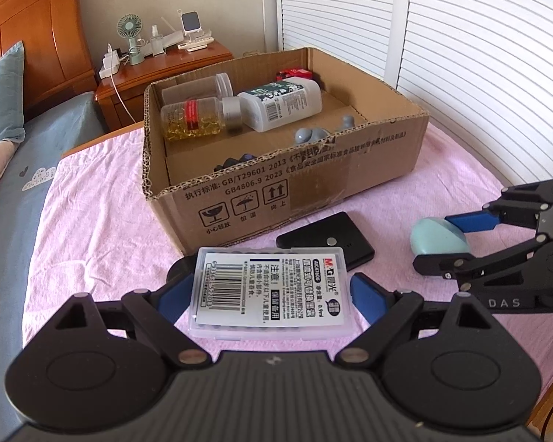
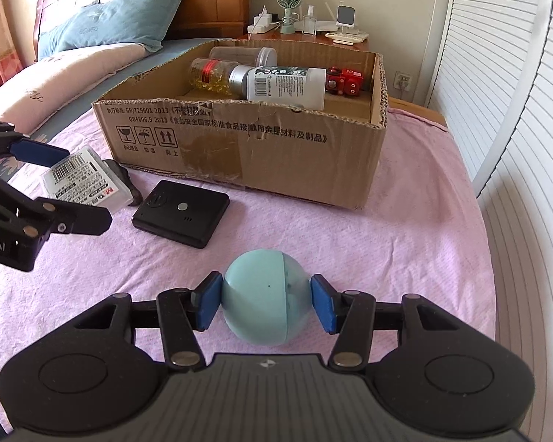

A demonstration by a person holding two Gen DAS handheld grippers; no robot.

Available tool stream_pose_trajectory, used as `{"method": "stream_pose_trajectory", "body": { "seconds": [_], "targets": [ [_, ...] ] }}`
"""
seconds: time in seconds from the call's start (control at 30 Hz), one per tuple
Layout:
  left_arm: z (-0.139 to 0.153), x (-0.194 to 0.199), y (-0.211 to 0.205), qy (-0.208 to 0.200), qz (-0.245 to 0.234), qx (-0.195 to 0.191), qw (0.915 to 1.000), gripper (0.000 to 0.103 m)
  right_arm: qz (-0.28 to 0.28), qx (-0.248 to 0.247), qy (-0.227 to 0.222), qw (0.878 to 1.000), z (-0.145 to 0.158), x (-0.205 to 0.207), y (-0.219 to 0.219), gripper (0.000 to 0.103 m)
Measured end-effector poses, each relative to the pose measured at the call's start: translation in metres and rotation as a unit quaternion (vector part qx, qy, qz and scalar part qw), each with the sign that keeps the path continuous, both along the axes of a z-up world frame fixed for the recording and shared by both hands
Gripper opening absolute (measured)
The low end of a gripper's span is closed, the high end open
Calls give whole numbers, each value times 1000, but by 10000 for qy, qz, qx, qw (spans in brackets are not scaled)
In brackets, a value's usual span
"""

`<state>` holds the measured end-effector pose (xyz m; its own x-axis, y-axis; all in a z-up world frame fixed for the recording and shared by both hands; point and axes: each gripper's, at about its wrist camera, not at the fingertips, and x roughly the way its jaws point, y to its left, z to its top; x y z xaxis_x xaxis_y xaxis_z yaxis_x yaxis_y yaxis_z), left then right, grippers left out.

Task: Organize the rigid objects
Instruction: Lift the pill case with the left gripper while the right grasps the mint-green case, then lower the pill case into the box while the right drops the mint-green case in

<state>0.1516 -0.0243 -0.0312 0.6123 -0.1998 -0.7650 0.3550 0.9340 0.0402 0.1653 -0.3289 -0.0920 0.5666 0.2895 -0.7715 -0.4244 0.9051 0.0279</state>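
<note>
The left gripper [image 1: 269,291] clamped a clear plastic case [image 1: 271,291]; the right gripper [image 2: 265,304] clamped a pale-blue ball [image 2: 265,296] — both at six o'clock from the cardboard box [image 2: 239,154], above the bed [image 2: 405,239].

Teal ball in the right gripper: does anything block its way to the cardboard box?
Nothing visible does. The teal ball has bare pink cloth ahead up to the cardboard box; the black device lies off to the left.
</note>
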Motion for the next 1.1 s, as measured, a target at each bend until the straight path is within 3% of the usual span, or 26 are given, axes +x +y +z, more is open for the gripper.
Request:
{"method": "stream_pose_trajectory", "body": {
  "seconds": [0.37,0.53,0.67,0.87,1.1],
  "targets": [
    [13,4,3,33,-224,-45,9997,90,71,-87,-23,9999,2,-4,4,57],
    [32,7,9,115,-428,-135,9989,90,310,-89,-178,9993,30,-8,1,57],
    [49,11,12,-51,-502,-127,9986,90,443,-62,-467,9979,63,-2,-4,57],
    [65,25,13,-360,-416,-143,9984,90,303,40,-914,9953,98,35,-7,57],
    [64,45,18,-426,-220,-148,9987,90,-62,32,-679,9977,81,98,-2,57]
  ]
}}
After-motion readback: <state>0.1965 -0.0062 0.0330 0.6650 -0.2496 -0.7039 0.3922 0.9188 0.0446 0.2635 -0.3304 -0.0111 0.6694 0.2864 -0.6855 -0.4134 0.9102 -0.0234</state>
